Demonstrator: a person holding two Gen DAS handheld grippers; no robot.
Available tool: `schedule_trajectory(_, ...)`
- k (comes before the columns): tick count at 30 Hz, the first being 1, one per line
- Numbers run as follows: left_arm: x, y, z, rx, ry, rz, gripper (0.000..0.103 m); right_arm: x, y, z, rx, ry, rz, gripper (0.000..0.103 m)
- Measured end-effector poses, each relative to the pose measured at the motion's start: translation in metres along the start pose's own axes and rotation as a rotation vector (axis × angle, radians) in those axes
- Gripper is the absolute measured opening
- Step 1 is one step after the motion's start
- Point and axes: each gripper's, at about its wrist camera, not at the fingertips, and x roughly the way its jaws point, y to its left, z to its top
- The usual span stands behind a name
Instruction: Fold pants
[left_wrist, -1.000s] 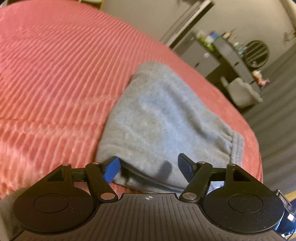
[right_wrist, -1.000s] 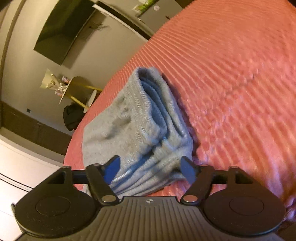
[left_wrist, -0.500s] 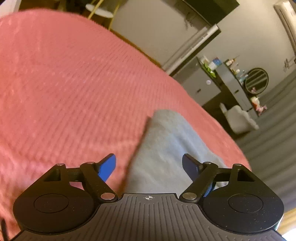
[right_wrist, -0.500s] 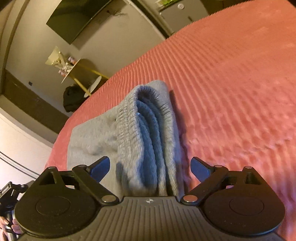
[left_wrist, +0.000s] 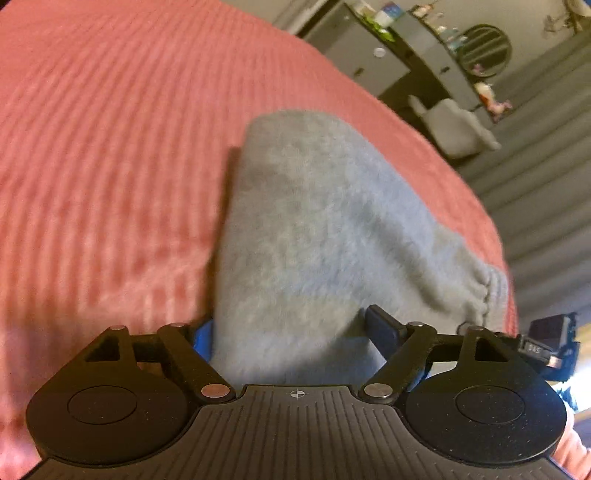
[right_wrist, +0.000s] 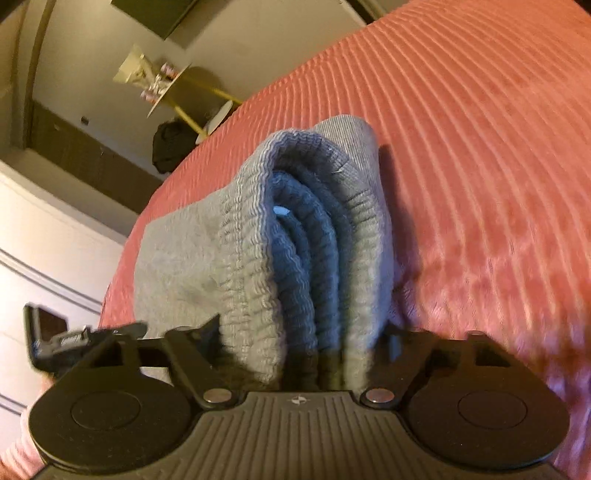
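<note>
Grey pants (left_wrist: 317, 221), folded into a thick bundle, lie on a pink ribbed bedspread (left_wrist: 110, 147). My left gripper (left_wrist: 293, 334) straddles the bundle's near end with its jaws opening. The blue left finger (left_wrist: 203, 339) is half hidden at the fold's edge and the right finger (left_wrist: 384, 328) rests over the cloth without pressing. From the other side, the stacked ribbed waistband (right_wrist: 314, 229) fills the gap of my right gripper (right_wrist: 301, 334). Its jaws are closing, and both fingers touch the stack's sides.
The bedspread (right_wrist: 480, 147) spreads wide on both sides of the bundle. Past the bed stand a dresser with bottles (left_wrist: 406, 55), a grey chair (left_wrist: 454, 125) and curtains (left_wrist: 546, 184). A gold side table (right_wrist: 166, 85) and a black bag (right_wrist: 173, 144) sit beyond the far edge.
Both grippers drew nearer to the bundle. The left jaws widened and now straddle it. The right jaws spread wide, then narrowed onto the waistband stack.
</note>
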Motion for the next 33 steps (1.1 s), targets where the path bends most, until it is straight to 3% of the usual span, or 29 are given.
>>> schedule_trajectory(3,0.017,-0.005,0.002,0.075,0.021,0.010,0.089,0.005,-0.002,0.005,0.000,0.028,0.018,0.080)
schedule_trajectory(5,0.021,-0.012,0.005,0.092,0.013,0.016,0.088,0.012,-0.001,0.010,0.011,0.047,0.027,0.093)
schedule_trajectory(6,0.022,-0.015,0.006,0.097,0.003,0.025,0.082,0.015,0.003,0.011,0.007,0.051,0.025,0.094)
schedule_trajectory(7,0.023,-0.018,0.005,0.107,-0.005,0.020,0.069,0.017,0.007,0.012,-0.003,0.044,0.009,0.094)
schedule_trajectory(9,0.023,-0.026,0.001,0.128,-0.019,0.026,0.053,0.018,0.016,0.010,-0.013,0.011,-0.035,0.088)
schedule_trajectory(10,0.021,-0.030,0.000,0.132,-0.031,0.036,0.047,0.016,0.020,0.007,-0.023,-0.006,-0.063,0.073)
schedule_trajectory(11,0.018,-0.035,-0.002,0.143,-0.046,0.048,0.040,0.014,0.024,0.006,-0.039,-0.018,-0.081,0.064)
schedule_trajectory(14,0.010,-0.046,0.002,0.175,-0.090,0.068,0.033,0.003,0.039,0.006,-0.070,-0.064,-0.067,0.057)
schedule_trajectory(18,-0.002,-0.056,0.022,0.143,-0.160,0.028,0.032,-0.011,0.057,0.024,-0.083,-0.125,-0.045,0.054)
schedule_trajectory(20,-0.006,-0.061,0.036,0.132,-0.203,0.031,0.025,-0.018,0.062,0.040,-0.083,-0.158,-0.034,0.054)
schedule_trajectory(22,-0.004,-0.065,0.051,0.123,-0.238,0.046,0.027,-0.023,0.065,0.055,-0.095,-0.191,-0.043,0.055)
schedule_trajectory(23,0.000,-0.068,0.058,0.113,-0.248,0.076,0.035,-0.023,0.065,0.064,-0.092,-0.204,-0.057,0.057)
schedule_trajectory(25,0.005,-0.072,0.064,0.104,-0.293,0.206,0.046,-0.024,0.061,0.081,-0.064,-0.219,-0.096,0.067)
schedule_trajectory(27,0.001,-0.072,0.060,0.109,-0.338,0.277,0.046,-0.029,0.058,0.085,-0.030,-0.262,-0.194,0.074)
schedule_trajectory(30,-0.011,-0.067,0.034,0.080,-0.348,0.229,0.059,-0.057,0.045,0.066,0.044,-0.358,-0.248,0.079)
schedule_trajectory(33,-0.019,-0.056,0.000,0.025,-0.348,0.200,0.064,-0.083,0.038,0.023,0.128,-0.411,-0.157,0.079)
